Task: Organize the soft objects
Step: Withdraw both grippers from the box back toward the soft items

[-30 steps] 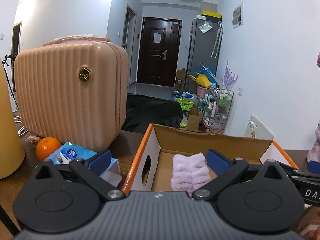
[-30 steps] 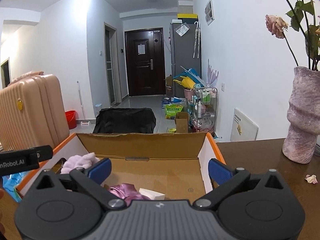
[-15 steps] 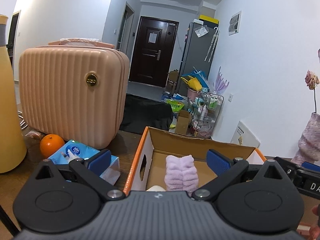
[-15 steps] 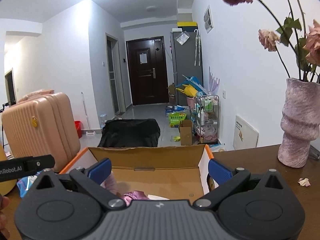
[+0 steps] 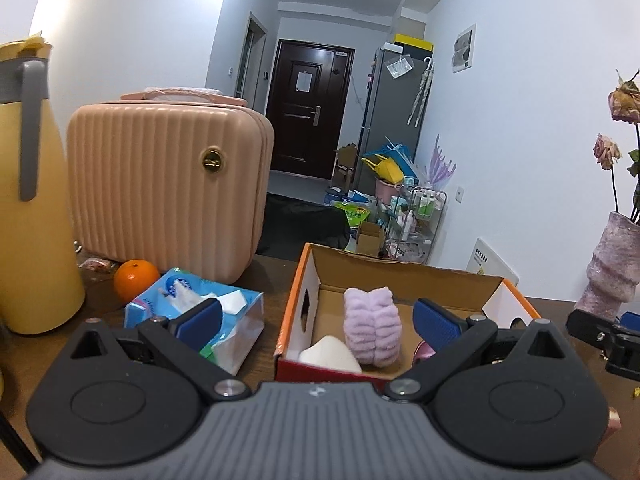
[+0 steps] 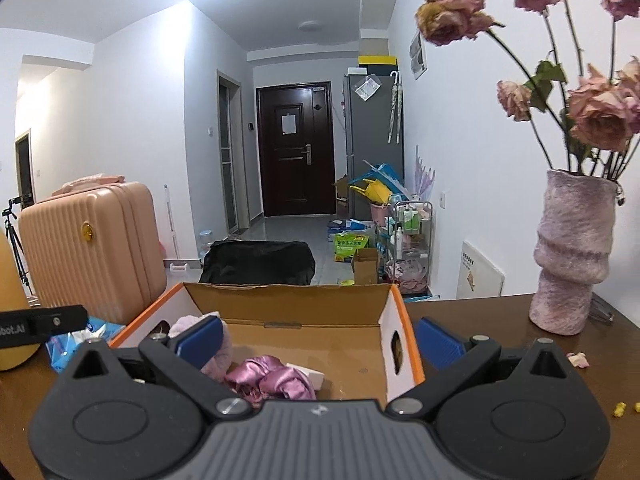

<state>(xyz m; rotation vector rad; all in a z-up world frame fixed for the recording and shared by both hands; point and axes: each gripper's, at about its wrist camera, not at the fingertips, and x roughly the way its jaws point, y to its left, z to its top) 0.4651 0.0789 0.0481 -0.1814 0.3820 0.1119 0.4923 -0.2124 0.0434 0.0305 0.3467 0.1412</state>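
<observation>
An open cardboard box with orange edges (image 5: pixel 298 280) stands on the brown table; it also shows in the right wrist view (image 6: pixel 404 320). Inside lie a fluffy lilac headband (image 5: pixel 372 326), a white soft piece (image 5: pixel 330 356) and a shiny purple scrunchie (image 6: pixel 272 378). My left gripper (image 5: pixel 318 320) is open and empty, in front of the box. My right gripper (image 6: pixel 318 338) is open and empty, in front of the box. The lilac headband (image 6: pixel 216 354) is partly hidden behind the right gripper's left fingertip.
A pink ribbed case (image 5: pixel 168 184), an orange (image 5: pixel 136 280), a blue tissue pack (image 5: pixel 200 312) and a yellow jug (image 5: pixel 28 200) stand left of the box. A pink vase with dried roses (image 6: pixel 572 256) stands on the right. Petal crumbs (image 6: pixel 578 358) lie near it.
Both grippers have drawn back and risen from the box, so more of the table and box front shows. Both stay open and empty.
</observation>
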